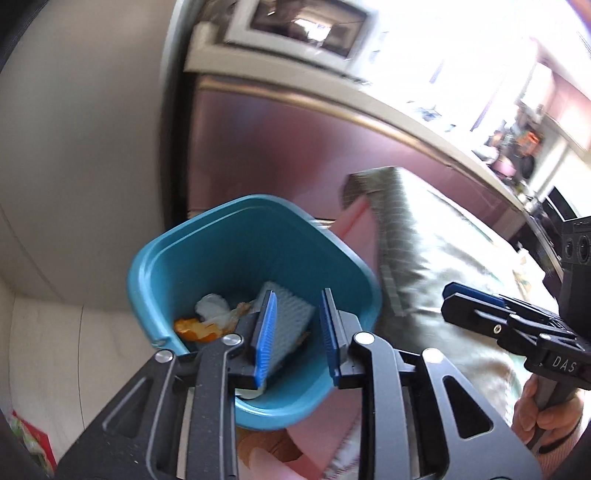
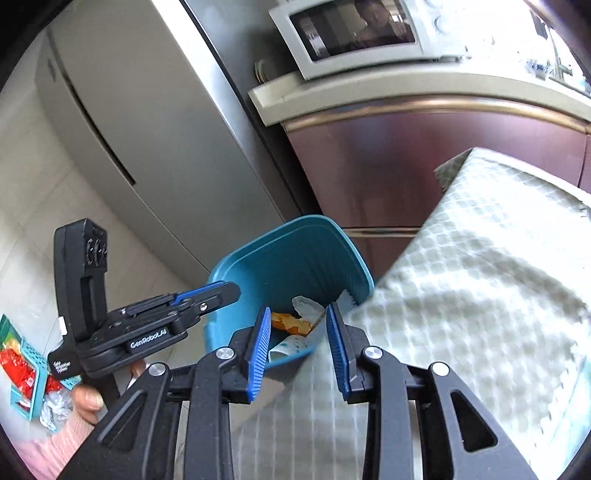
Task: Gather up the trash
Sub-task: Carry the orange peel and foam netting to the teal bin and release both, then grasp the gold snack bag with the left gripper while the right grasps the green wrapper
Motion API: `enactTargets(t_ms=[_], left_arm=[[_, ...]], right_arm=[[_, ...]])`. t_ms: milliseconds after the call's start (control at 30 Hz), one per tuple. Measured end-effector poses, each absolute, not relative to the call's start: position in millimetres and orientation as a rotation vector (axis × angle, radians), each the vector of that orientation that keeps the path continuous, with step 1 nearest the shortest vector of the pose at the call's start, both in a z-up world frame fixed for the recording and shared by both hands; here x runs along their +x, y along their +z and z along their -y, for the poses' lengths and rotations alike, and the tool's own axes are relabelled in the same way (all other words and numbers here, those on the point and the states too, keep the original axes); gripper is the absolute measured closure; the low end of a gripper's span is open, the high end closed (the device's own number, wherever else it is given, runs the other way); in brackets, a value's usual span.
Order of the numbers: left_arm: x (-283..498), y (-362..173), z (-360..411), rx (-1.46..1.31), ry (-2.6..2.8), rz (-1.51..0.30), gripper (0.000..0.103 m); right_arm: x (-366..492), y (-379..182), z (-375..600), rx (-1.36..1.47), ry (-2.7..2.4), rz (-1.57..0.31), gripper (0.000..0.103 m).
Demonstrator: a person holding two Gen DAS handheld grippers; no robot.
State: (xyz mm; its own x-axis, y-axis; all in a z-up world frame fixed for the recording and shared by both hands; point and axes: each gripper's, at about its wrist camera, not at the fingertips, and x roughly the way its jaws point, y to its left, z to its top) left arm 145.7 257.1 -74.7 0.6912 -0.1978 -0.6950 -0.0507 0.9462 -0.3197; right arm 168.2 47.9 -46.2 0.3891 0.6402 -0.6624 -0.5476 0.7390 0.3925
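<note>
- Left gripper (image 1: 297, 330) hangs over the near rim of the teal bin (image 1: 155, 266), jaws parted a little with nothing pinched between the blue pads.
- Right gripper (image 2: 299, 347) sits at the bin's near edge, where the checked cloth (image 2: 480, 277) meets it; jaws likewise slightly apart and empty.
- Inside the bin lie orange peel (image 1: 192, 328), a crumpled white tissue (image 1: 212, 308) and a pale ribbed packet (image 1: 291, 314).
- Beyond the bin stand maroon cabinets (image 2: 406, 166), with a microwave (image 2: 354, 33) above.

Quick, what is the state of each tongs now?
Left tongs: open, holding nothing, above the blue bin.
Right tongs: open, holding nothing.
</note>
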Motion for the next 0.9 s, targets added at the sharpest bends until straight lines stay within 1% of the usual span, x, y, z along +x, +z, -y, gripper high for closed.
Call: enactTargets(t_ms=[133,167,367,567,600,667,700,800,900], left_arm=[[134.6,-56.2,-218.2,-0.288,-0.185,-0.761,0.063],[132.0,-52.9,-206.0,-0.277,-0.218,-0.755,0.061],[117.6,-40.4,-125.8,-0.201,-0.402,-0.748,0.059],[98.0,-35.6,-33.1,-0.132,-0.625,-0.761,0.055],[95.4,-36.4,-17.0,-0.123,-0.656,-0.768,0.055],[89.4,-38.3,20.3,-0.093,-0.726,-0.782,0.055],[87.5,-39.8,36.5,-0.082,-0.755,-0.790,0.055],[80.4,-46.1,87.5,-0.044,-0.844,-0.817,0.054],[71.0,-50.5,136.6,0.005,-0.912,-0.837,0.052]], right_arm=[[140.2,-31.7,-7.6,0.123,0.732,-0.838,0.070],[133.9,-28.5,2.7,0.130,0.721,-0.827,0.069],[90.5,-11.6,75.6,0.161,0.605,-0.754,0.068],[45.4,-4.3,172.1,0.215,0.400,-0.709,0.063],[39.8,-4.0,189.3,0.229,0.360,-0.705,0.061],[32.9,-4.9,221.8,0.251,0.271,-0.700,0.061],[32.9,-4.9,221.8,0.251,0.271,-0.700,0.060],[26.9,-10.4,268.3,0.278,0.149,-0.701,0.056],[24.1,-19.2,314.0,0.320,0.060,-0.705,0.055]])
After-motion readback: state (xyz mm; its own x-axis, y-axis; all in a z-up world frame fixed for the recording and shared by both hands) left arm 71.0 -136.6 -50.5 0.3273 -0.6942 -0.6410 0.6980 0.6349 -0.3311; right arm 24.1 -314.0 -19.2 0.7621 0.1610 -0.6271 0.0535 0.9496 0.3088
